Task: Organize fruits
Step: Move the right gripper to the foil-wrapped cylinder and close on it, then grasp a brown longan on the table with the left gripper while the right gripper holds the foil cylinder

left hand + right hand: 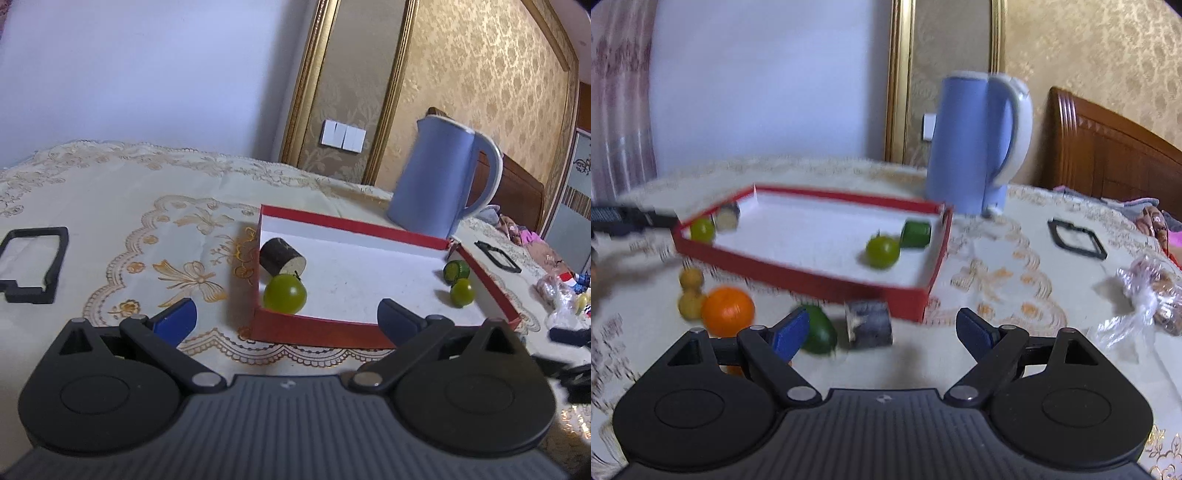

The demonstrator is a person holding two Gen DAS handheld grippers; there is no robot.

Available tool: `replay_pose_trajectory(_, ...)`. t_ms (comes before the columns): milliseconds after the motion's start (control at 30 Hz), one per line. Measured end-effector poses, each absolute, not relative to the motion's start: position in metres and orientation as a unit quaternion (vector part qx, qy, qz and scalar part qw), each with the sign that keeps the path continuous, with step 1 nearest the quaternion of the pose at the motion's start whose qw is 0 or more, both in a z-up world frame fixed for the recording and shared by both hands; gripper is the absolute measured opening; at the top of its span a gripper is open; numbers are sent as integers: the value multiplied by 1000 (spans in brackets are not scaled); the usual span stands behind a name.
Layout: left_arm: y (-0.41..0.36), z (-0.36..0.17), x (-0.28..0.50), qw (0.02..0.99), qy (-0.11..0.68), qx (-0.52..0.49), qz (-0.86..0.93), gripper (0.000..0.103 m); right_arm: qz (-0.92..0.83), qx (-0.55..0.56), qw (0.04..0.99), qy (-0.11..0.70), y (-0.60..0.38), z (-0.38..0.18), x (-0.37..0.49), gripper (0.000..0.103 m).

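Note:
A red box with a white floor point(317, 332) point(812, 284) lies on the table. In it are a green round fruit point(284, 294) point(701, 229) beside a dark cut cylinder point(281, 257) point(727, 217), and another green round fruit point(462, 292) point(882, 252) beside a green cut piece point(456, 270) point(916, 234). Outside, before the box, lie an orange point(728, 311), a yellow gourd-shaped fruit point(690, 293), a green fruit point(820, 329) and a dark cut cylinder point(868, 324). My left gripper point(286, 319) is open and empty at the box's near wall. My right gripper point(882, 330) is open and empty, just short of the dark cylinder.
A blue kettle point(439, 177) point(975, 144) stands behind the box. Black plastic frames lie at the left point(33, 264) and right point(496, 256) point(1075, 239). A clear bag of snacks point(1145, 291) lies at the right. A wooden headboard point(1108, 147) is beyond the table.

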State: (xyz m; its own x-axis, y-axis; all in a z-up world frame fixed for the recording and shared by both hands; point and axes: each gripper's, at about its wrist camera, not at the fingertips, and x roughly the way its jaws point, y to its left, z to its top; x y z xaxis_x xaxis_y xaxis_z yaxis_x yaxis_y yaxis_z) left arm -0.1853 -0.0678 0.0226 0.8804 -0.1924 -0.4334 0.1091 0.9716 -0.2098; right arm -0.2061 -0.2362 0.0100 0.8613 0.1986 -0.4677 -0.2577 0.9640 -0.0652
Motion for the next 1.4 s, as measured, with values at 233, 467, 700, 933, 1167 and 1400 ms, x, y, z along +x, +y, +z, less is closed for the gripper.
replay_pose_trajectory(233, -74, 31, -196, 969, 222, -73, -84, 103, 112, -53, 959, 254, -237, 4, -199, 47)
replay_pose_trajectory(467, -85, 28, -194, 966, 231, -67, -100, 103, 112, -56, 957, 260, -233, 2, -191, 47)
replay_pose_trajectory(700, -98, 29, -200, 965, 233, -44, -110, 103, 134, -64, 951, 271, -227, -8, -181, 33)
replay_pose_trajectory(933, -121, 26, -205, 959, 252, 12, -130, 103, 114, -58, 958, 256, -246, -3, -197, 33)
replay_pose_trajectory(1167, -146, 15, -193, 949, 286, 49, -127, 103, 87, -38, 960, 264, -274, -11, -204, 33)
replay_pose_trajectory(1400, -147, 5, -180, 942, 311, 31, -125, 103, 89, -39, 960, 263, -271, -13, -201, 33)
